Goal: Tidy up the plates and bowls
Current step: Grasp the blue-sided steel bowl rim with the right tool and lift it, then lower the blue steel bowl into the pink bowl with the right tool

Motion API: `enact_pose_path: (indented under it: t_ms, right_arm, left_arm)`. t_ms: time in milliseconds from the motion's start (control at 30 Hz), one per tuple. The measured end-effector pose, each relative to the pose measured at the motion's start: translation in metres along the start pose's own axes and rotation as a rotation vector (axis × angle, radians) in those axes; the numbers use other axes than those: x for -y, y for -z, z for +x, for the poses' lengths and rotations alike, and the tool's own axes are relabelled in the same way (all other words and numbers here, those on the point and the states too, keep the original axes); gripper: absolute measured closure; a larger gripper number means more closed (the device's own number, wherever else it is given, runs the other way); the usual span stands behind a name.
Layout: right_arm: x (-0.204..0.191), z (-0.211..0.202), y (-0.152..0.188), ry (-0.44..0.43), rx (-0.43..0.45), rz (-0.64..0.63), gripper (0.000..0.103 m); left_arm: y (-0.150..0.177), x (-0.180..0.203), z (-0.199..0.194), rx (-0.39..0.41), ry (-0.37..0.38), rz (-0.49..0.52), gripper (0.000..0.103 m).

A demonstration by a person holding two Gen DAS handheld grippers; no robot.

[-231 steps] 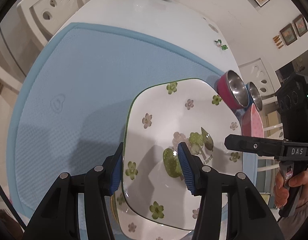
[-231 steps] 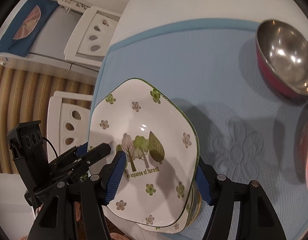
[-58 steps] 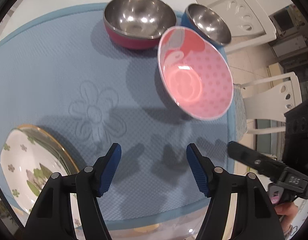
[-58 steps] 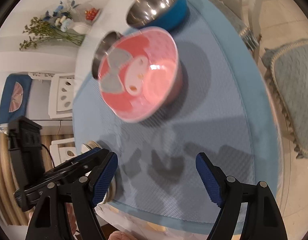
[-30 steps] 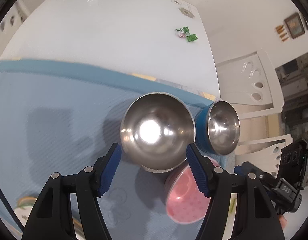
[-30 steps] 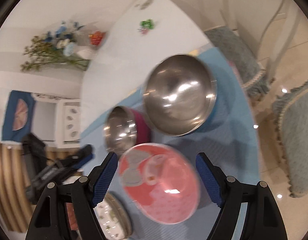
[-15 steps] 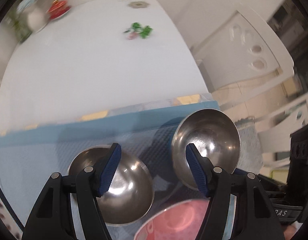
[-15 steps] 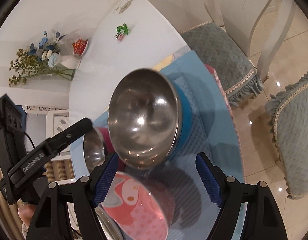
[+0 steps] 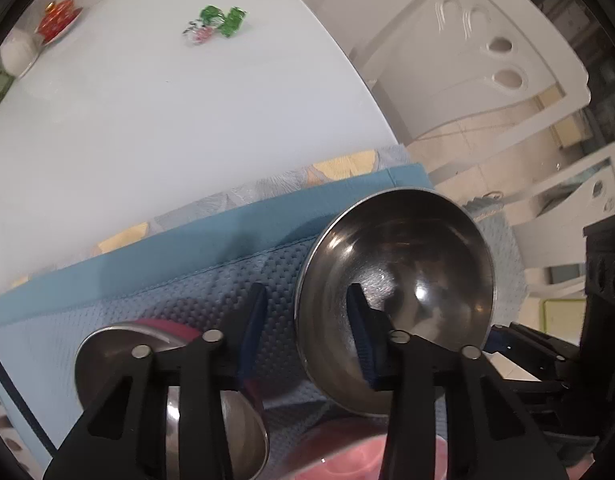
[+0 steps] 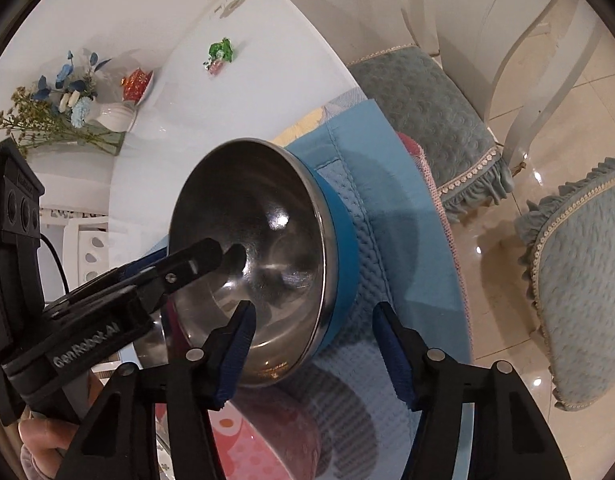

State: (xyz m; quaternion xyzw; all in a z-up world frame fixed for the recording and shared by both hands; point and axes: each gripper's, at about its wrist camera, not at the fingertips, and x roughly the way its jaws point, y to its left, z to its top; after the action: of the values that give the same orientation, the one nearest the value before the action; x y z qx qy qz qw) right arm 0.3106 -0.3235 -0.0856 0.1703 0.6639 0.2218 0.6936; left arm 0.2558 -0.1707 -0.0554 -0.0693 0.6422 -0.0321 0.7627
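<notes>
The blue bowl (image 10: 335, 236) is straddled at its near rim by the wide-open, empty right gripper (image 10: 313, 354). The left gripper (image 9: 305, 334) is parted across its other rim, one finger inside. It sits near the mat (image 10: 391, 280) corner by the surface edge.

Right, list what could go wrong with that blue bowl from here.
1. The blue bowl sits at the corner of the mat by the table edge, tiled floor beyond; a push could send it over.
2. The left tool and right tool both straddle its rim, open; they may clash or tip it.
3. The red bowl and pink bowl sit close; a slip off smooth steel could knock them.
</notes>
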Motion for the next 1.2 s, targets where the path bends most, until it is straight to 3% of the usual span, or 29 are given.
enact_pose_path:
  t_ms: [67, 167, 700, 1200]
  right_arm:
    - [0.001, 0.002, 0.0, 0.002, 0.006, 0.001, 0.063]
    - [0.002, 0.006, 0.001, 0.008, 0.005, 0.007, 0.071]
    - [-0.003, -0.005, 0.003, 0.0, 0.043, 0.017, 0.073]
    - [-0.034, -0.038, 0.013, -0.026, 0.078, -0.041, 0.073]
  left_arm:
    - [0.0, 0.002, 0.006, -0.015, 0.004, -0.002, 0.083]
    - [0.001, 0.003, 0.012, -0.025, -0.002, 0.006, 0.091]
    - [0.014, -0.004, -0.001, 0.012, 0.023, 0.001, 0.091]
    - [0.035, -0.027, -0.055, 0.09, 0.05, -0.022, 0.091]
